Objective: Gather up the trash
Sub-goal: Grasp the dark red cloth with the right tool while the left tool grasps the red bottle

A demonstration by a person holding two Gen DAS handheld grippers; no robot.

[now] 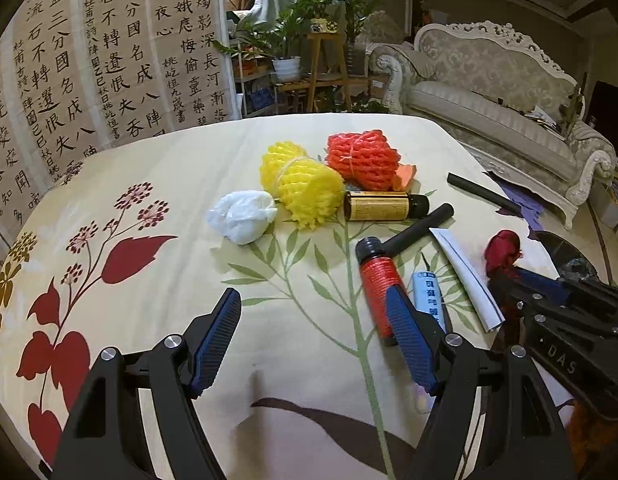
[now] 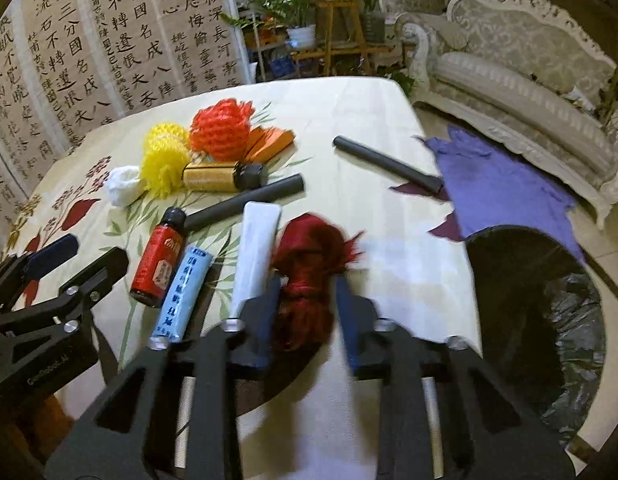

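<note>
**Right claw around red bundle, left claw wide and idle**

Right wrist view: my right claw [image 2: 305,312] has its blue pads either side of a dark red stringy bundle [image 2: 309,264]. The frame is motion-blurred there; the left pad looks to touch the bundle, the right pad shows a small gap, so I cannot tell if the grip is closed. In the left wrist view the same bundle [image 1: 503,250] sits at the tip of that claw, at 3 o'clock.

Left claw [image 1: 313,344] is spread wide with nothing between its pads, over the floral cloth of the bench [image 1: 149,184]. Its right finger overlaps the lower end of a red bottle with a black cap [image 1: 375,280]; contact not determinable.

Other items on the bench, left wrist view:
- light blue tube [image 1: 429,296], just beside the red bottle
- white strip [image 1: 467,276], next to the tube
- black rod [image 1: 421,226], by the bottle's cap
- second black rod [image 1: 483,192], at 2 o'clock
- gold-labelled bottle [image 1: 385,206], lying on its side
- yellow foam net [image 1: 301,184] and orange foam net [image 1: 363,160], at 12 o'clock
- white crumpled wad [image 1: 243,216], touching the yellow net

Right wrist view, 3 o'clock: round bin with a black liner [image 2: 565,320] beside the bench, purple cloth [image 2: 497,188] at its far rim.
</note>
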